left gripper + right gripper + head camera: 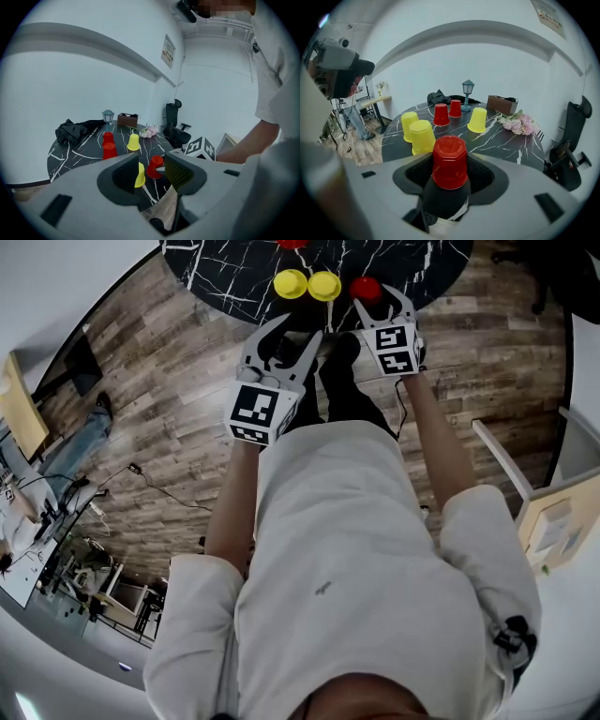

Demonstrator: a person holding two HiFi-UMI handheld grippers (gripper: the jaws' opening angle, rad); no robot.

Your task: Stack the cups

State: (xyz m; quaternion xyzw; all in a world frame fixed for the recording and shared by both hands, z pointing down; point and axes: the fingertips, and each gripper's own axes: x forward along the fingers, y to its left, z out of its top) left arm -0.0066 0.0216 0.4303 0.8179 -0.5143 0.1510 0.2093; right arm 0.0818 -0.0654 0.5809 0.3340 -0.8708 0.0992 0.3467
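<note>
Right hand-held gripper (450, 172) open around an upturned red plastic cup (449, 157) on the black marbled counter (506, 140); left hand-held gripper (152, 172) open, empty. Best centred, then squeezed gently.

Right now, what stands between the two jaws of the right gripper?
An upside-down red cup stands on the black table between the open jaws of the right gripper; the right gripper view shows it.
</note>
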